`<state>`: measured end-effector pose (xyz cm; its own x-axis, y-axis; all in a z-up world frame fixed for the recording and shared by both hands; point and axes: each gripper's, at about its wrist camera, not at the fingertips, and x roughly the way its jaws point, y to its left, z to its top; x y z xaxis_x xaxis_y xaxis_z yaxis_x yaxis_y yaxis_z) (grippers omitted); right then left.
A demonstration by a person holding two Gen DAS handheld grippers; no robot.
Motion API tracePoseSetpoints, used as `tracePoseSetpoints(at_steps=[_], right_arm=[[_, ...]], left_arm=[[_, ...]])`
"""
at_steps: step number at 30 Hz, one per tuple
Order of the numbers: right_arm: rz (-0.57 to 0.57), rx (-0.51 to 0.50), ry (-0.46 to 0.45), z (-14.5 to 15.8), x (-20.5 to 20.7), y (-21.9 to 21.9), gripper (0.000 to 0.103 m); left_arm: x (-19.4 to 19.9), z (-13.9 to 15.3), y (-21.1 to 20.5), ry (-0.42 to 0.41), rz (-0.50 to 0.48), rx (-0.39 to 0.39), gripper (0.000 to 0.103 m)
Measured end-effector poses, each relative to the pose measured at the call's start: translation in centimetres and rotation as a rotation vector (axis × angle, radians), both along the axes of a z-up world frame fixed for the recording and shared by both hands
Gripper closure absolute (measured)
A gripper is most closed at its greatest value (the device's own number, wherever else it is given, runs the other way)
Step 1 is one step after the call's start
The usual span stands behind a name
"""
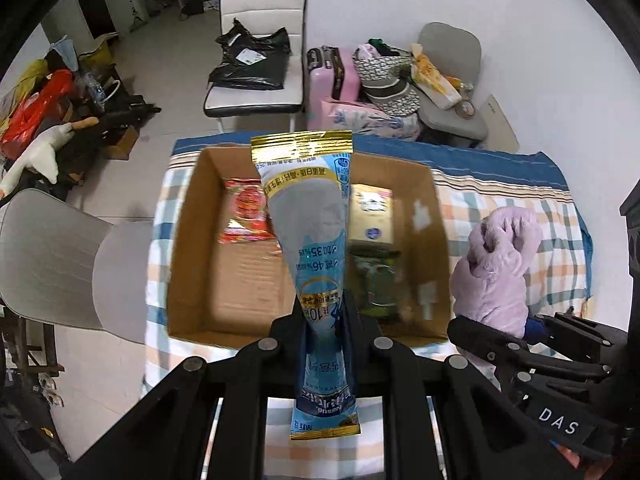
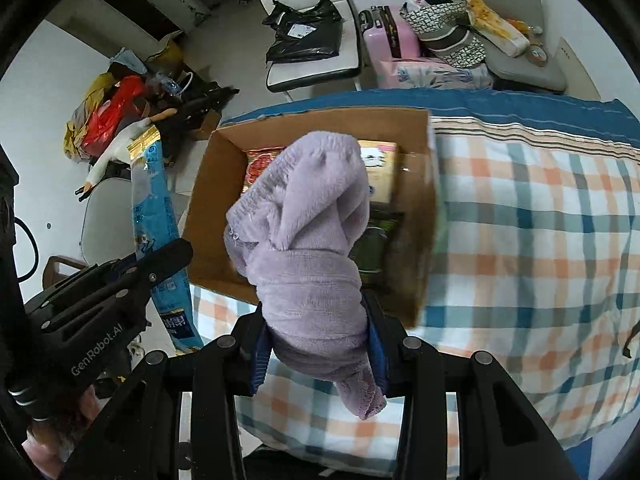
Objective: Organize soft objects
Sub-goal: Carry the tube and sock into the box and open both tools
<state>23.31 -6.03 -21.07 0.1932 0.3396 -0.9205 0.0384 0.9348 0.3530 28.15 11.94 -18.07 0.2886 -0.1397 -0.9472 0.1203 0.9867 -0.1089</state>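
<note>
The cardboard box [image 1: 308, 240] stands on the worktop [image 2: 540, 240], in front of my two tools. In the box, one packet [image 1: 244, 212] lies at the left and a small carton [image 1: 370, 212] at the right, with another packet [image 1: 378, 284] just before the carton. My left tool [image 1: 326, 332] holds a long pouch [image 1: 308, 216] over the box, and my right tool [image 2: 320, 344] holds a plush towel [image 2: 312, 248] beside it. Behind the worktop stand two chairs [image 1: 256, 60] and a suitcase [image 1: 332, 76] between them.

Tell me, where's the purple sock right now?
The purple sock is clamped in the right gripper, above the near edge of the box.

Left tool [image 1: 325, 320] and right tool [image 2: 318, 332] both clamped, raised.
</note>
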Motion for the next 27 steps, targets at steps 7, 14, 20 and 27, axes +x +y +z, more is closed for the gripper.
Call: tracePoseSetpoints(at_steps=[7,14,20,27], right_arm=[[-0.007,-0.025,0.036,-3.2,3.1,3.7,0.060],[-0.021,-0.067,0.101,-8.4,6.1,6.3,0.060],[-0.023,-0.089,0.165,-12.7,7.4,7.1,0.060],[-0.021,-0.106,0.219,-15.8,8.0,7.5,0.060]], left_arm=[[3.3,-3.4,3.3,0.052,0.017,0.029,0.091],[6.3,-9.2,4.6,0.172,0.023,0.037,0.091],[7.7,-13.4,5.0,0.258,0.016,0.045,0.091],[8.2,-15.8,4.7,0.307,0.005,0.045,0.091]])
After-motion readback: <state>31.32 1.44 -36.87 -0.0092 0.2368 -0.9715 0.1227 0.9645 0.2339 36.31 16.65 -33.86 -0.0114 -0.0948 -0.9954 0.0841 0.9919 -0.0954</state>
